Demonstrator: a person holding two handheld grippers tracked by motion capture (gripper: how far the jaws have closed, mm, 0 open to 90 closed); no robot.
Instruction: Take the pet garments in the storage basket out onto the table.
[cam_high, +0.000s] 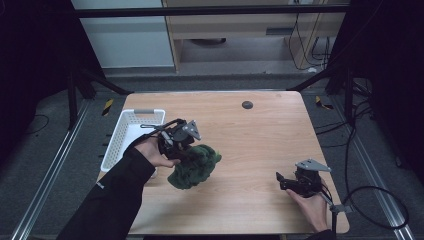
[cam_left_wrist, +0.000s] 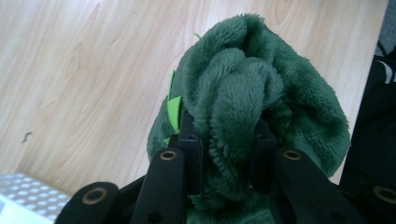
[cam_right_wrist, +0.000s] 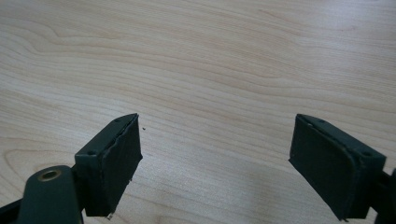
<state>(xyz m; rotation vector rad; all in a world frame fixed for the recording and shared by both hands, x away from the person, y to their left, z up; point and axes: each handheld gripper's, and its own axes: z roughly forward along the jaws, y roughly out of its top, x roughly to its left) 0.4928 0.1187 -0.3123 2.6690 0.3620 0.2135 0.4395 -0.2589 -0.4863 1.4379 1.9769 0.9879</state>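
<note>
White basket (cam_high: 131, 131) at table's left edge, slightly left of and behind load. Left gripper (cam_high: 181, 150) clamped on green plush cloth (cam_high: 194, 166); cloth bunched between jaws, hanging over wooden table (cam_high: 260, 150) just beside basket. Step judged: carry phase. Next move likely: position cloth over basket, release. Right gripper (cam_high: 286, 181) jaws wide, holding nothing, low over table, well apart from cloth.

Plush toy (cam_high: 194, 166) on table (cam_high: 260, 145), right of basket (cam_high: 131, 131).
</note>
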